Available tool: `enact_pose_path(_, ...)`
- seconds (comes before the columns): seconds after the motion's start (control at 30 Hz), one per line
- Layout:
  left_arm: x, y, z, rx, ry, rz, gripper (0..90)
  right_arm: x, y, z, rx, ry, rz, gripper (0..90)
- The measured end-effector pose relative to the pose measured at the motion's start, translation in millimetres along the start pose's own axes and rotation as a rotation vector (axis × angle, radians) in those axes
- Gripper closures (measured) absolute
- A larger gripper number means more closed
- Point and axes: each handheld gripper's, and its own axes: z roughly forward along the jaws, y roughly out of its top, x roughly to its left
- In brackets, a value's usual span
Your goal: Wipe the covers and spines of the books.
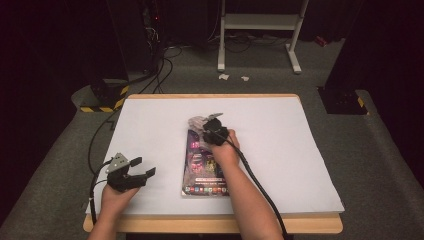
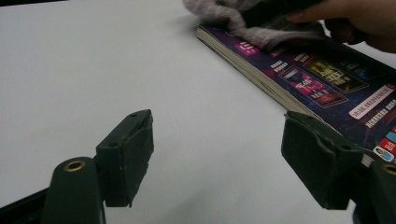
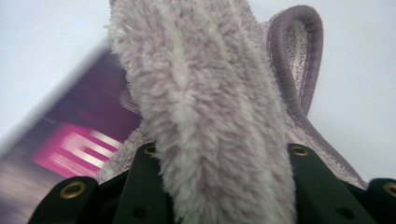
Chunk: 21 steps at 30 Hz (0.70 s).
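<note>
A purple magazine [image 1: 204,165] lies flat on the white table [image 1: 150,130], its spine and cover also showing in the left gripper view [image 2: 322,84]. A fluffy grey cloth [image 1: 197,123] rests on the magazine's far end. My right gripper [image 1: 210,125] is shut on this cloth [image 3: 210,116], which bulges up thick between its jaws and presses on the cover [image 3: 79,140]. My left gripper [image 1: 142,167] stands open over bare table near the front left corner, nothing between its fingers [image 2: 126,158]. The magazine lies to its right.
The table's wooden edge [image 1: 210,225] runs along the front. Cables [image 1: 97,135] trail off the left side to the carpet floor. A white metal stand [image 1: 260,30] and dark equipment sit beyond the far edge.
</note>
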Motion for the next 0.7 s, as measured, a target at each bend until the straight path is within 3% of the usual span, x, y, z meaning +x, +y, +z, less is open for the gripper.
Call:
enact_pose_path(0.17,0.3,0.0,0.1,0.001,0.0,0.005,25.6,38.8,16.1,12.7,-0.016,0.04,-0.058,67.0)
enact_pose_path(0.27,-0.3,-0.1,-0.4,-0.001,-0.001,0.002,25.6,44.1,16.3,13.8,-0.024,0.032,-0.068,66.8)
enact_pose_path(0.33,0.3,-0.3,-0.7,0.003,0.001,0.003,25.6,35.8,14.6,11.2,-0.015,0.051,-0.048,66.7)
enact_pose_path(0.4,0.4,-0.2,-1.0,0.001,0.001,0.004,25.6,23.7,10.6,6.4,0.001,0.025,-0.043,66.6)
enact_pose_path(0.7,-2.2,0.4,2.2,0.003,0.001,0.011,25.6,-62.2,-37.1,-31.0,0.02,-0.091,0.08,66.4)
